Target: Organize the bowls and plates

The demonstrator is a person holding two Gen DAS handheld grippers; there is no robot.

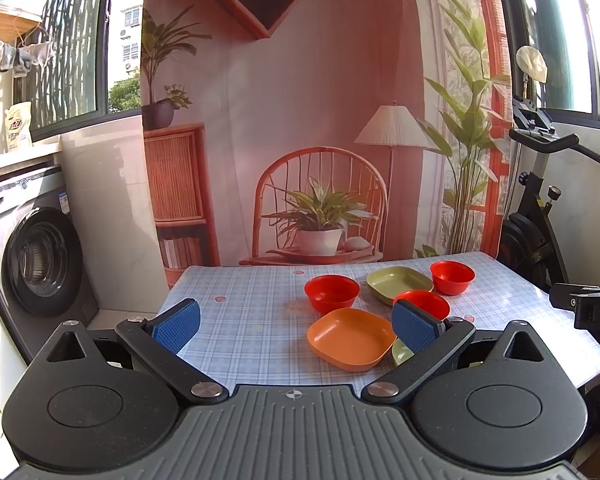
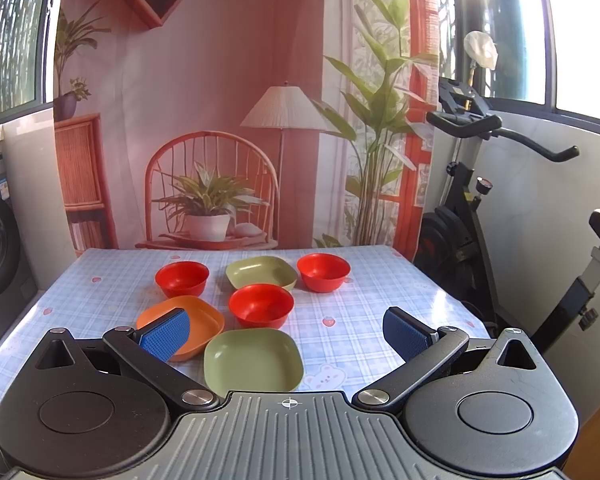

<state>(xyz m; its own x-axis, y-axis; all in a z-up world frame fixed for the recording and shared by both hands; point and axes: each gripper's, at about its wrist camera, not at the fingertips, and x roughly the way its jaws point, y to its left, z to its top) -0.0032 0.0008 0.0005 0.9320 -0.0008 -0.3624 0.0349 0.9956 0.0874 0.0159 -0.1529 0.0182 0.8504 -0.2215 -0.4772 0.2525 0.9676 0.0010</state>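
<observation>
Both grippers, left (image 1: 296,322) and right (image 2: 286,332), spread wide, empty. On table (image 2: 360,320): 3 red bowls (image 2: 261,306), 2 green plates (image 2: 254,360), 1 orange plate (image 2: 204,320).

2 black gripper (image 1: 295,323) bodies, grey ribbed decks, blue dimpled pads (image 2: 165,333), silver pivot screws.
</observation>
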